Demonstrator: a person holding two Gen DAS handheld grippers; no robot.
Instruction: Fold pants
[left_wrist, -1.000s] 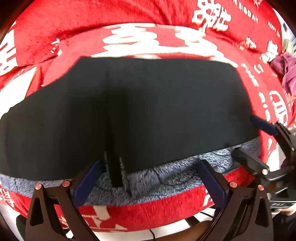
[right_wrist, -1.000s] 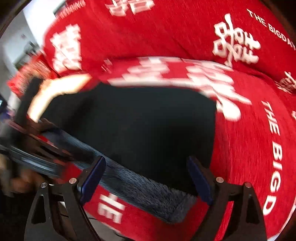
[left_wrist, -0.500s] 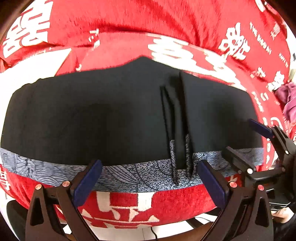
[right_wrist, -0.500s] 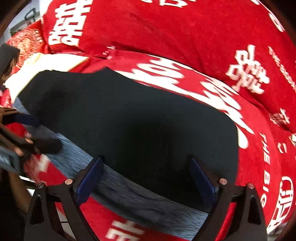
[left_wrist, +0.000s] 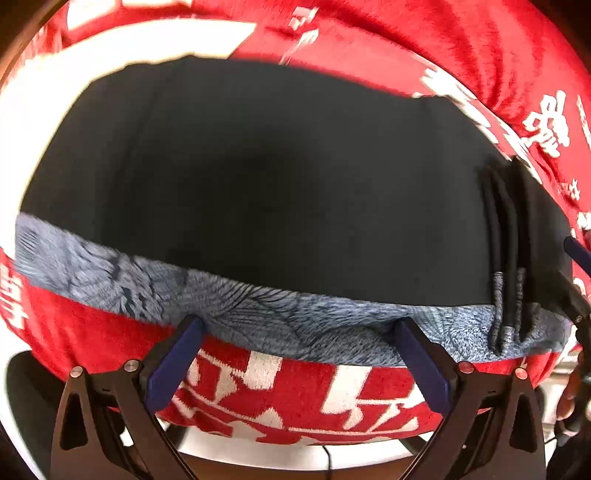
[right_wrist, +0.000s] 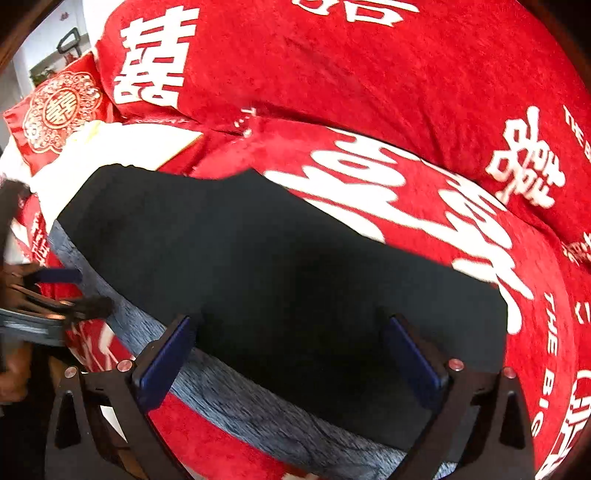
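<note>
The black pants (left_wrist: 277, 192) lie flat across a red bed cover, with a grey-blue patterned waistband (left_wrist: 258, 314) along the near edge and black drawstrings (left_wrist: 506, 258) at the right. My left gripper (left_wrist: 299, 332) is open and empty, its fingertips at the waistband's near edge. In the right wrist view the pants (right_wrist: 295, 280) and the waistband (right_wrist: 240, 402) show again. My right gripper (right_wrist: 291, 332) is open and empty, its tips over the pants near the waistband. The left gripper (right_wrist: 74, 291) shows at the far left there.
The red cover with white characters (right_wrist: 369, 92) spreads all round the pants. A red patterned cushion (right_wrist: 59, 110) and a white patch (right_wrist: 110, 147) lie at the far left. The bed's near edge runs just below the waistband (left_wrist: 295, 398).
My left gripper has moved left along the waistband, so the drawstrings now sit at the far right of its view. My right gripper has shifted a little, with more waistband in view.
</note>
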